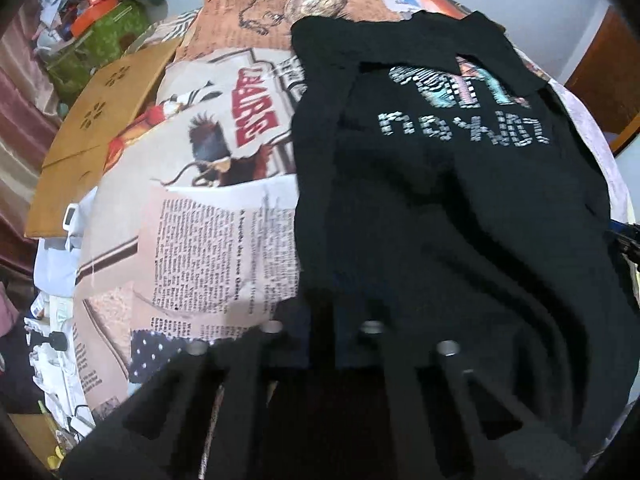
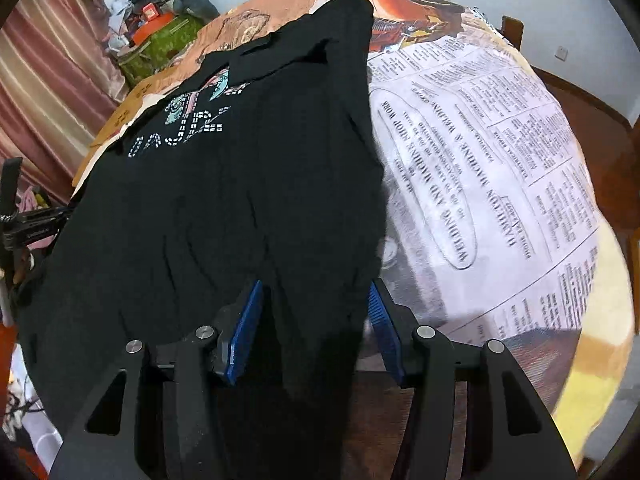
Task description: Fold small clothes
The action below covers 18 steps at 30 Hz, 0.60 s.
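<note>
The black T-shirt (image 2: 248,184) lies print-up across the newspaper-print cloth (image 2: 500,168) covering the tabletop, filling the centre-left of the right wrist view and the right half of the left wrist view, collar toward the top of both frames. The right tongs (image 2: 314,320) stand with blue pads (image 2: 246,328) spread, hem fabric bunched between them but apparently not pinched. The left tongs (image 1: 324,332) are dark and blurred under the hem; I cannot tell whether they grip. This looks like the start of a fold: next, both should clamp the hem and carry it toward the collar (evenly, to avoid skew). Cardboard (image 1: 100,136), a cluttered green box (image 1: 96,44) and curtains (image 2: 52,60) sit upper left.
</note>
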Motion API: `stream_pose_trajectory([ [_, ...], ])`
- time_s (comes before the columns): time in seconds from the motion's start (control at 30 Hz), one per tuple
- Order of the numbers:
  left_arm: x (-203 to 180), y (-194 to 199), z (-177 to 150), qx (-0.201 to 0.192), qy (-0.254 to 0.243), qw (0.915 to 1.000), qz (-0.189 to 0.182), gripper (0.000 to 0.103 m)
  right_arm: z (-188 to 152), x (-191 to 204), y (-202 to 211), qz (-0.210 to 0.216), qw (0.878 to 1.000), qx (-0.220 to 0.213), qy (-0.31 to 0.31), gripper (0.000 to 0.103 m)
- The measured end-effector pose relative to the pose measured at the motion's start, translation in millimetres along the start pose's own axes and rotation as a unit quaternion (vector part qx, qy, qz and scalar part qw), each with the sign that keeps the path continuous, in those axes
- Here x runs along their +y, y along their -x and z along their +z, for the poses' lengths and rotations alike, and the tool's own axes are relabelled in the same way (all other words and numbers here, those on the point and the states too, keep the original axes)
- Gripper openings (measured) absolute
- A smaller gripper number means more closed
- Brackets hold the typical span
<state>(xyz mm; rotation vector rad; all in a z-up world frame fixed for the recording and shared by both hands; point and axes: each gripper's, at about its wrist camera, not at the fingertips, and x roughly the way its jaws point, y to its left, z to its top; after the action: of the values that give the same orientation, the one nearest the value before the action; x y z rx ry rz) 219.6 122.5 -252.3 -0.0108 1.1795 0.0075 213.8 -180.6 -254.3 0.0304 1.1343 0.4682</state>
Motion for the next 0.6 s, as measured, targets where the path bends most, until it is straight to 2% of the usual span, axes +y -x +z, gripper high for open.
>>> stream_pose_trajectory([
  [0.03, -3, 5, 2, -0.008, -0.004, 1.0, 0.001, 0.006, 2, 2, -1, 0.002, 1.0, -0.002, 0.007, 0.03],
  [0.1, -7, 17, 5, -0.025, -0.009, 0.9996, -0.001, 0.005, 6, 5, -1, 0.013, 1.0, -0.003, 0.012, 0.011],
  [0.17, -7, 33, 10, -0.047, -0.006, 0.9989, -0.005, 0.005, 13, 8, 1, 0.016, 1.0, -0.01, 0.02, 0.009],
  [0.3, 2, 62, 28, -0.086, 0.011, 0.9961, -0.015, 0.004, 25, 9, 18, 0.007, 0.998, -0.053, 0.033, 0.007],
  [0.4, 9, 72, 47, -0.106, 0.019, 0.9942, -0.002, 0.005, 43, -1, 30, -0.002, 0.996, -0.083, 0.023, 0.007],
  [0.47, 14, 68, 60, -0.104, 0.03, 0.9941, 0.009, 0.006, 55, -8, 34, -0.018, 0.995, -0.099, 0.015, 0.007],
  [0.5, 15, 65, 64, -0.1, 0.035, 0.9943, 0.014, 0.011, 60, -11, 35, -0.025, 0.994, -0.105, 0.012, 0.007],
  [0.57, 18, 52, 72, -0.084, 0.042, 0.9952, 0.027, 0.015, 70, -17, 31, -0.037, 0.994, -0.101, 0.003, 0.01],
  [0.6, 19, 49, 73, -0.079, 0.043, 0.9955, 0.03, 0.02, 71, -17, 29, -0.041, 0.995, -0.095, 0.002, 0.015],
])
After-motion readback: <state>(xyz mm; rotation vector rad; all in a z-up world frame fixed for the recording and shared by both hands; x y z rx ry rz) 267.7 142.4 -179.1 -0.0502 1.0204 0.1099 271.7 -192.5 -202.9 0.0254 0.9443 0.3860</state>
